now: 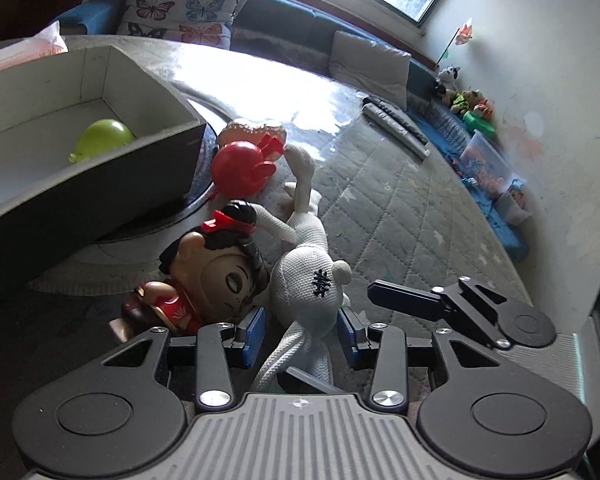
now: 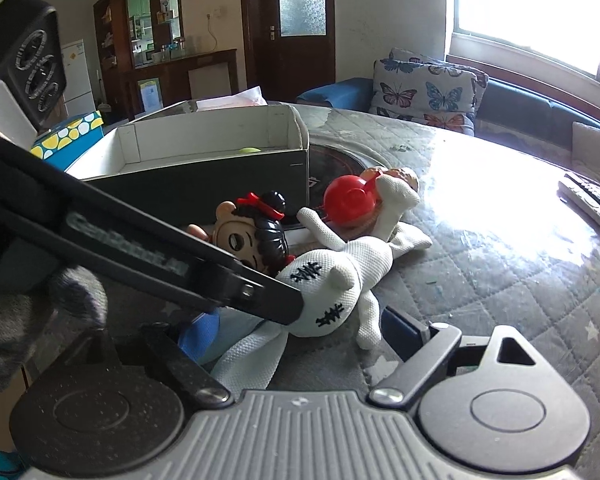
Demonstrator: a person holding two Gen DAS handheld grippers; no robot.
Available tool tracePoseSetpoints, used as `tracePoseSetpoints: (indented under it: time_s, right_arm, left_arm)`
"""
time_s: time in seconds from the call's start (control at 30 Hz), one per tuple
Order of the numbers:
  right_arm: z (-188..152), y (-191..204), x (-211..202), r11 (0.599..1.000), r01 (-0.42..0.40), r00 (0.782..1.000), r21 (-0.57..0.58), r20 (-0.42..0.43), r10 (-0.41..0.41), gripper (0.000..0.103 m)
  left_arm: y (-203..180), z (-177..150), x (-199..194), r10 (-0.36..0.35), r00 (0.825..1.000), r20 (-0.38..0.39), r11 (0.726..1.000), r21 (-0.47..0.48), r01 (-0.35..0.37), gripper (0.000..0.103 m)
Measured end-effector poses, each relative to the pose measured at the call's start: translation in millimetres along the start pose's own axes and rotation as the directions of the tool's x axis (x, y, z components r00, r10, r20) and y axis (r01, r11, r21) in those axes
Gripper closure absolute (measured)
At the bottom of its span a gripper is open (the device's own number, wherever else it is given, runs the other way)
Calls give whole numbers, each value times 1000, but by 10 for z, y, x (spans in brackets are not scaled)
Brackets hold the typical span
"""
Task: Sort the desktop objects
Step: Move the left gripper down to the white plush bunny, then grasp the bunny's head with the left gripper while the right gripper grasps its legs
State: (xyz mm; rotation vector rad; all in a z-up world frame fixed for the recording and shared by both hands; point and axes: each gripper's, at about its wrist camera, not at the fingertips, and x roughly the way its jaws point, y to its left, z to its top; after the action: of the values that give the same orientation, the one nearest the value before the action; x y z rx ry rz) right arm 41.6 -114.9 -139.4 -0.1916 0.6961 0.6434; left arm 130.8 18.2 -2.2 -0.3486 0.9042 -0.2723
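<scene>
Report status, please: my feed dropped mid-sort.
Left gripper open, straddling white rabbit plush. Right gripper open, close beside it. Figurine touching plush's head. Box holds green balloon.

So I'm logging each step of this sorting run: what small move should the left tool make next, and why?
Probably close the left tool on the white knitted doll. Its blue pads sit on either side of the doll's head, apparently not yet pressing it, and the open box beside it looks like the destination.

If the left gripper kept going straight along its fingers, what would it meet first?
The white knitted doll: its head already sits between the open blue pads of the left gripper, so contact would probably come almost at once. The big-headed figurine lies just beside that line.
</scene>
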Motion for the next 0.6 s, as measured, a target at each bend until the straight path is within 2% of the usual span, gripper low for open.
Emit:
tracePoseSetpoints:
  time_s: [0.23, 0.53, 0.6]
  right_arm:
    - [-61, -35, -100, 1000, 10, 1000, 10, 2, -10, 14]
    - [-125, -70, -289, 1000, 14, 1000, 12, -3, -14, 14]
    - [-154, -65, -329, 1000, 18, 1000, -1, -11, -18, 18]
  left_arm:
    - [-13, -49, 54, -21, 1000, -14, 998, 56, 22, 72]
    - [53, -111, -108, -44, 999, -32, 991, 127, 48, 75]
    - [85, -133, -168, -53, 998, -43, 987, 150, 59, 75]
